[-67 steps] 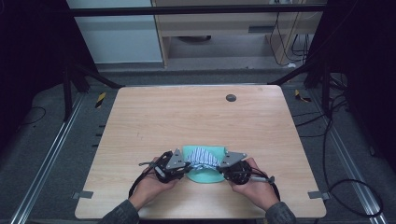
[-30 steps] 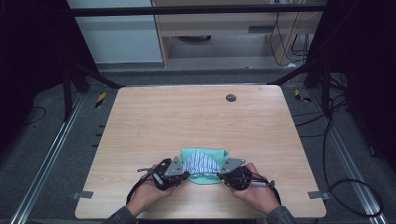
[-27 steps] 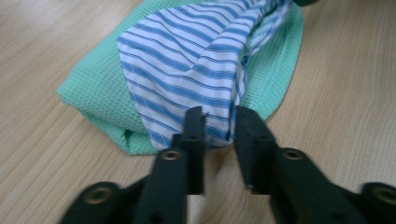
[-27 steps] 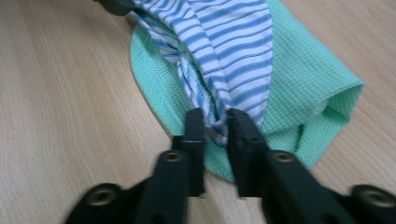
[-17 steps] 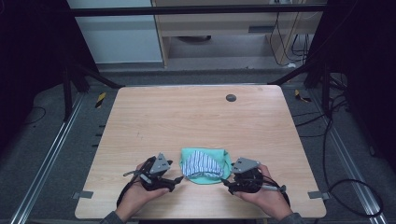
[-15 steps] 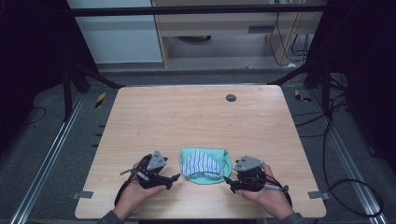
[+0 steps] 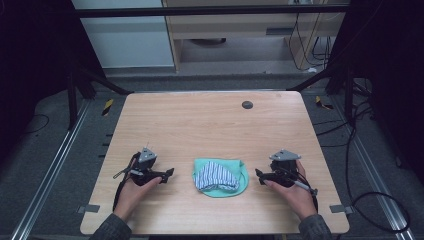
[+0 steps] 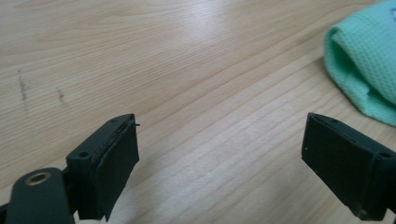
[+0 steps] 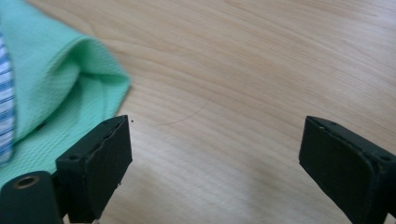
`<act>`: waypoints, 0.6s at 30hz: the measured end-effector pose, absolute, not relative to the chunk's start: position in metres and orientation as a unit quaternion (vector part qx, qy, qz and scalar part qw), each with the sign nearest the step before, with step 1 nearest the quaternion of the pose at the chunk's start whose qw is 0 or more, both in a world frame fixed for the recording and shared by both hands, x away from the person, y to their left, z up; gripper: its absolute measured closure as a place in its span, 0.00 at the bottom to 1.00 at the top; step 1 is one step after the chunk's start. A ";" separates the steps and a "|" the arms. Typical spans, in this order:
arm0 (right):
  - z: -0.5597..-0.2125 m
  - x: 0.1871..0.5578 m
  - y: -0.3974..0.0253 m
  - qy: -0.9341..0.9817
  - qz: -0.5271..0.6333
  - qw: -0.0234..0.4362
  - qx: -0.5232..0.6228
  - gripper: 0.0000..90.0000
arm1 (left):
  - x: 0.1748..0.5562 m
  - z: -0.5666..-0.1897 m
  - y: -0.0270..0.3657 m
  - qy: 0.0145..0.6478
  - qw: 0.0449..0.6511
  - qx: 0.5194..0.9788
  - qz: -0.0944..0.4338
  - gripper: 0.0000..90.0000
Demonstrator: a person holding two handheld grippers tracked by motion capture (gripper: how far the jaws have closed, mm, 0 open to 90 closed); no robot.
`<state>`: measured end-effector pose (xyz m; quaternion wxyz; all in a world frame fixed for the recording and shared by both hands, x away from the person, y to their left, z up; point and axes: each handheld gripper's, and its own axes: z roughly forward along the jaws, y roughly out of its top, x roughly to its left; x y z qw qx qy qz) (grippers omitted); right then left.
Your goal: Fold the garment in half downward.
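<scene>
One folded cloth (image 7: 220, 177), mint green with a blue-striped layer on top, lies flat on the surface (image 7: 210, 125) between two claws. Long axis runs claw to claw. Left claw (image 7: 169, 173) and right claw (image 7: 259, 174) both released, jaws wide, each just clear of the cloth.

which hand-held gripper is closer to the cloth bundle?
The right hand-held gripper: its gap to the folded green cloth is shorter than that of the left hand-held gripper. Neither touches it.
</scene>
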<state>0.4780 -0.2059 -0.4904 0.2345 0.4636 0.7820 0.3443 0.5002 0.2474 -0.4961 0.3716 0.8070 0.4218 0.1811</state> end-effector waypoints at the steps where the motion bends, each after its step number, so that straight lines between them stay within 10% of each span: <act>1: -0.490 0.484 -0.210 0.777 0.344 0.230 0.475 0.09 | 0.501 -0.496 0.248 0.422 0.368 0.808 0.182 0.12; 18: -0.500 0.524 -0.224 0.748 0.322 0.228 0.533 0.08 | 0.530 -0.499 0.251 0.430 0.340 0.810 0.207 0.10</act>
